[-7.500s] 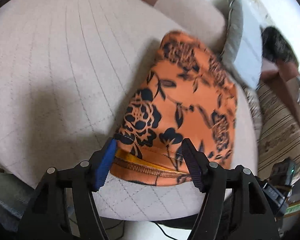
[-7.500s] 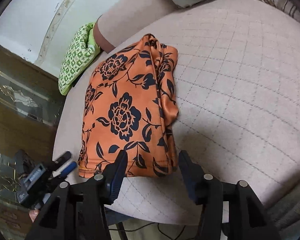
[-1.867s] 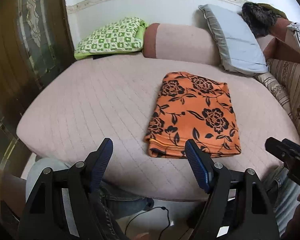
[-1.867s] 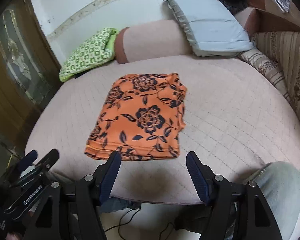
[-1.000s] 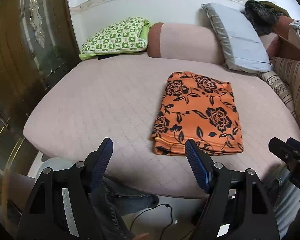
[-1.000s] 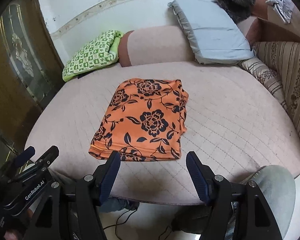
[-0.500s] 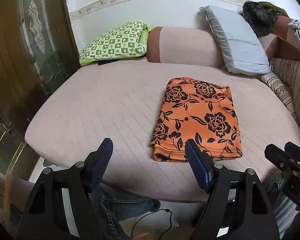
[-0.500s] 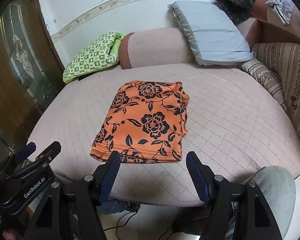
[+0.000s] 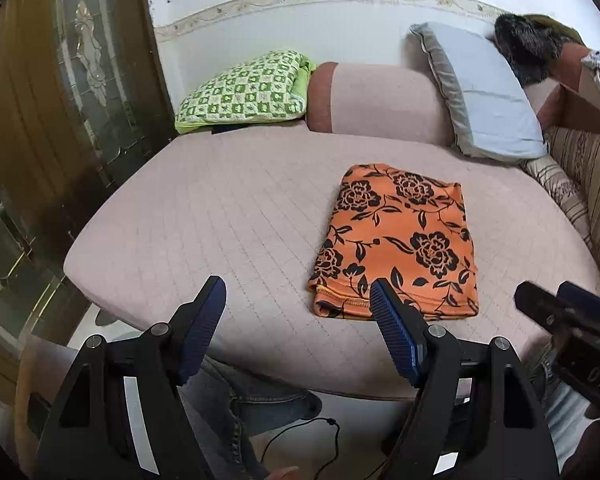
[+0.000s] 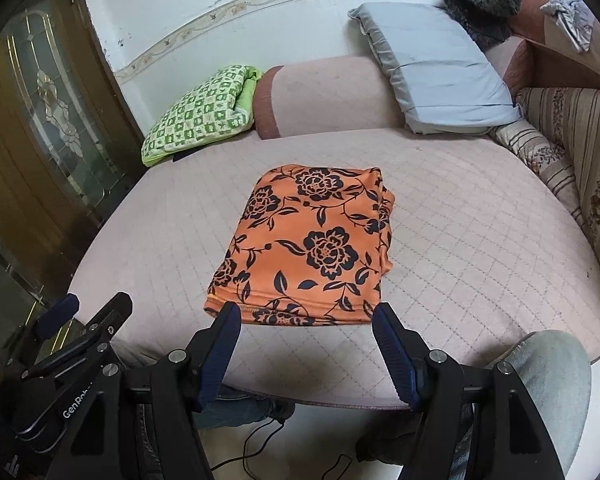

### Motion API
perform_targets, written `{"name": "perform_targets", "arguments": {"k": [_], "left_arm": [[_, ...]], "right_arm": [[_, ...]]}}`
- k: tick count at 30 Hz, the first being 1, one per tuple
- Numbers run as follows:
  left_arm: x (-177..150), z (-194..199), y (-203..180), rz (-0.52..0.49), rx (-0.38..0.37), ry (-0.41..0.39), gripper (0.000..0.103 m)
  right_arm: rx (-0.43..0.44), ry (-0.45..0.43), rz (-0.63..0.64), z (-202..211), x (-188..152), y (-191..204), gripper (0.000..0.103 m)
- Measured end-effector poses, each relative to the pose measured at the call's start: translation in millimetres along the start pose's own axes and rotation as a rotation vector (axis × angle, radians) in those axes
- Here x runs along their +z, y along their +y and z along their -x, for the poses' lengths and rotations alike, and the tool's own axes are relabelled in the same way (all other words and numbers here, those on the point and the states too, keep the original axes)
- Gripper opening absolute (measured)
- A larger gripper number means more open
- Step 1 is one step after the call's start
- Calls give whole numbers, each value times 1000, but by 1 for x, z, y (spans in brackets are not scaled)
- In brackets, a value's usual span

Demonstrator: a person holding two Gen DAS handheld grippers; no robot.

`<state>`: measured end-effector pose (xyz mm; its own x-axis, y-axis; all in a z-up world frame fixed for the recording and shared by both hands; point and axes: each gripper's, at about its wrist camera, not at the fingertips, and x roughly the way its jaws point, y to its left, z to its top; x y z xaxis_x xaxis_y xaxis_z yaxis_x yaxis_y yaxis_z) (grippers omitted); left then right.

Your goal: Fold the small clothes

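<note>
A pale pink quilted bed (image 9: 228,216) fills the view in front of me, with a white wall behind and a wooden glass-panelled door (image 9: 60,92) off to my left. The orange floral garment (image 10: 312,248) lies folded flat in a neat rectangle near the front edge of the bed. I hold my left gripper (image 9: 296,308) and my right gripper (image 10: 306,326) above the front edge, both spread wide with nothing between their fingers. At the head sit a green checked pillow (image 9: 248,92), a pink bolster (image 9: 376,104) and a grey-blue pillow (image 10: 436,68)
</note>
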<state>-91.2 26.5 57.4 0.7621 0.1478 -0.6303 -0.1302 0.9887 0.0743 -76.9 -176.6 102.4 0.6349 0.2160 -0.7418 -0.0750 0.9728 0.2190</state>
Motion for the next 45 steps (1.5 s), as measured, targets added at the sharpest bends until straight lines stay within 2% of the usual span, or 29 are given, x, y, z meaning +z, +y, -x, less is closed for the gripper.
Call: {"name": "perform_targets", "arguments": {"k": [9, 14, 21, 24, 26, 29, 31, 35, 38, 41, 43, 45], "left_arm": [[3, 13, -1, 10, -9, 1, 75], [11, 15, -6, -6, -52, 0, 75], [31, 32, 4, -3, -182, -29, 75], [45, 39, 15, 27, -278, -32, 75], [54, 48, 24, 43, -330, -62, 75], [63, 53, 23, -1, -391, -79, 75], [66, 55, 18, -62, -414, -74, 75], [61, 60, 16, -116, -433, -102, 75], [53, 65, 19, -102, -452, -136, 75], [48, 75, 19, -71, -460, -144, 75], [45, 84, 22, -53, -481, -142, 75], [45, 91, 23, -51, -462, -151, 75]], "right_arm": [[8, -21, 59, 17, 2, 8, 67], [-3, -55, 19, 29, 8, -4, 67], [-56, -115, -42, 59, 21, -5, 67], [-36, -88, -40, 69, 26, 4, 67], [-27, -81, -65, 79, 28, 5, 67], [-84, -128, -77, 99, 28, 9, 67], [-74, -138, -85, 105, 28, 10, 67], [-103, -157, -129, 108, 22, 9, 67], [-117, -144, -156, 110, 11, 9, 67], [-157, -135, -118, 121, 6, 16, 67], [-150, -160, -109, 136, 6, 20, 67], [-135, -187, -115, 149, 5, 21, 67]]}}
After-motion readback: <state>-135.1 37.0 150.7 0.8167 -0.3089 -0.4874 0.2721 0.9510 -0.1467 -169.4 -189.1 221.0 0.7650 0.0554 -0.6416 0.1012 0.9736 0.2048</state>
